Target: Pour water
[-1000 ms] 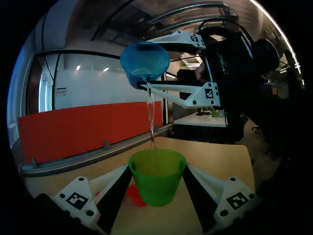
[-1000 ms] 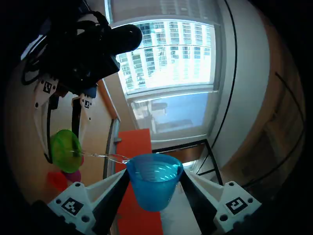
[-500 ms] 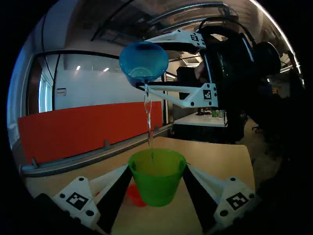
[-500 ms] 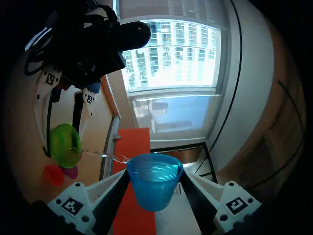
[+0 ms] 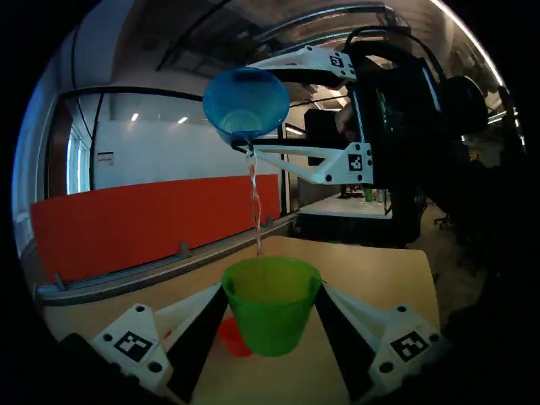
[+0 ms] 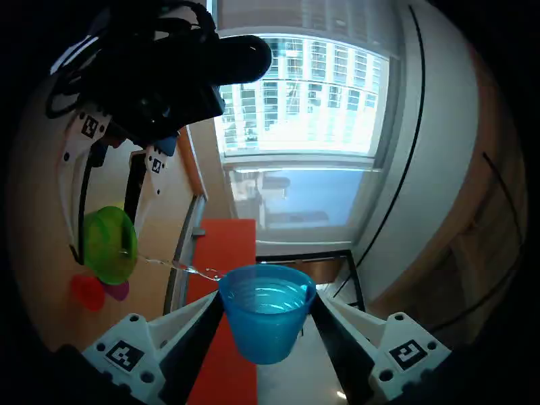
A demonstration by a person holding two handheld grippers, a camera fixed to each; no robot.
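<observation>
My left gripper is shut on an upright green cup held just above a wooden table. High above it, the right gripper holds a blue cup tipped on its side, and a thin stream of water falls from its rim into the green cup. In the right gripper view, my right gripper is shut on the blue cup. Water runs from its lip toward the green cup, which sits between the other gripper's fingers.
A small red cup lies on the table behind the green cup; red and purple cups lie together in the right gripper view. An orange wall panel and a rail run along the table's far edge. A bright window is beyond.
The blue cup has tipped a little further and risen slightly. The stream has thinned. The green cup has stayed in place.
</observation>
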